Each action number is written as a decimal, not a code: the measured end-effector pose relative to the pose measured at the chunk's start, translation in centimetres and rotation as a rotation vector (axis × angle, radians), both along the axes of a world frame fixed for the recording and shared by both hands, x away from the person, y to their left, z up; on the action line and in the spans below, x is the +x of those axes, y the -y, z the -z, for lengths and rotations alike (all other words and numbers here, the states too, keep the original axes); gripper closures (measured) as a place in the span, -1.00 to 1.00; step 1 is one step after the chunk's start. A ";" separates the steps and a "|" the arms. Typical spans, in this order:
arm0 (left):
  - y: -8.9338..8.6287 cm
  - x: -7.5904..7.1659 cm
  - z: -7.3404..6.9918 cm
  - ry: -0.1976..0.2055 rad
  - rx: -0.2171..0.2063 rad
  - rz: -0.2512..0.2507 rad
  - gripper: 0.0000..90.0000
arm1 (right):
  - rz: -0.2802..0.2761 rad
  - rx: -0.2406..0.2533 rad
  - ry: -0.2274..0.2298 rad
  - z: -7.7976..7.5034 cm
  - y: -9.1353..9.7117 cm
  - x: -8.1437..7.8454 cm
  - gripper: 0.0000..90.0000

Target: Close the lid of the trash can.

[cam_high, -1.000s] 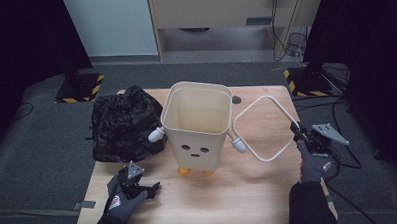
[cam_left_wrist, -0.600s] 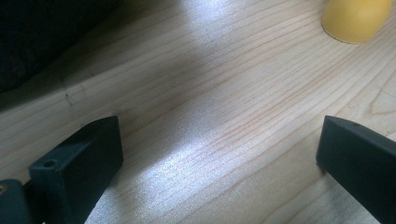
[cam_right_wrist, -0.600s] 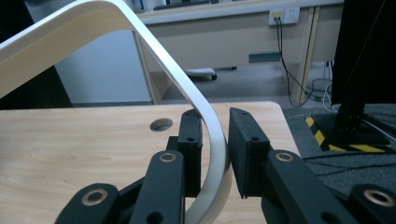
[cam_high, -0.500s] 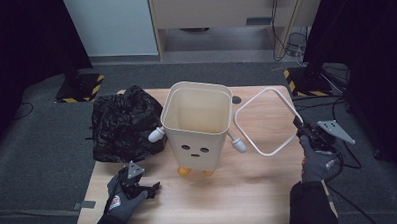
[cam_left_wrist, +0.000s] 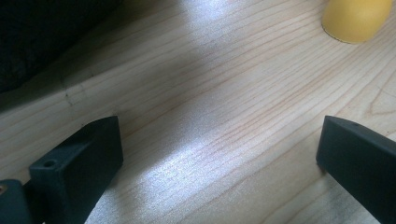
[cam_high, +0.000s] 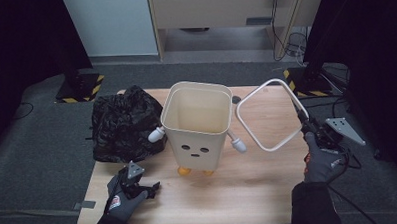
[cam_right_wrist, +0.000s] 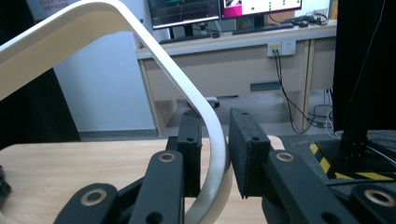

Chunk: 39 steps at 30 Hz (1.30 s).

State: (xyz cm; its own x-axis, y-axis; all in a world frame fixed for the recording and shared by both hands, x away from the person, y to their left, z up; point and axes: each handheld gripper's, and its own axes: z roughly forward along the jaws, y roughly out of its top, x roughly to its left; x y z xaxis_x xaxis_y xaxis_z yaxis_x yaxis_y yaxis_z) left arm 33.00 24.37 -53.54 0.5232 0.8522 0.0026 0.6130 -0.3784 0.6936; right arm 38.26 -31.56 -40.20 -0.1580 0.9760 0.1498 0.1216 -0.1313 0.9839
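Wooden desk [cam_high: 249,190], pale grain, slight sheen in the left gripper view. Behind it a grey floor, a light cabinet, and dark stands on yellow-black striped bases at both far corners.

Cream plastic bin [cam_high: 197,124] stands upright mid-desk — squarish, rounded rim, a dotted face on its front, stub arms at the sides and small orange feet [cam_left_wrist: 357,18]. It sits between the two grippers. Crumpled black plastic bag [cam_high: 124,122], glossy and creased, lies against the bin's left side at the desk's left part.

White rim ring [cam_high: 269,114] — a thin rounded-square hoop of smooth plastic — is held tilted in the air to the right of the bin, its lower corner near the bin's right stub arm. Compared with a second ago it stands higher and more upright, lifted off the desk.

Right gripper [cam_high: 307,125]: jaws closed on the ring's right edge; the right gripper view shows the band [cam_right_wrist: 205,126] pinched between the pads.

Left gripper [cam_high: 151,186]: low at the desk's near left, unmoved, jaws wide open over bare wood, holding nothing.
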 end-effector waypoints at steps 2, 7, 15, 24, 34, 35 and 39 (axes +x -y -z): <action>0.0 0.0 0.0 0.000 0.000 0.000 -1.00 | 0.000 -0.003 0.010 -0.1 0.0 0.0 0.67; 0.0 0.0 0.0 0.000 0.000 -0.001 -1.00 | -0.008 0.017 0.045 -1.1 -0.2 -0.5 0.66; 0.0 0.0 0.0 0.002 -0.001 -0.001 -1.00 | -0.012 0.028 0.085 -2.2 -0.3 -1.1 0.66; 0.0 0.0 0.0 0.002 -0.002 -0.002 -1.00 | -0.010 0.039 0.117 -3.1 -0.5 -1.6 0.67; 0.1 0.1 0.0 0.003 -0.005 -0.004 -1.00 | -0.035 0.043 0.163 -5.3 -0.7 -2.0 0.67; 0.1 0.1 0.0 0.003 -0.005 -0.004 -1.00 | -0.042 0.043 0.167 -5.5 -0.7 -2.0 0.67; 0.1 0.1 0.0 0.004 -0.004 -0.004 -1.00 | -0.071 0.048 0.181 -6.6 -1.0 -1.9 0.67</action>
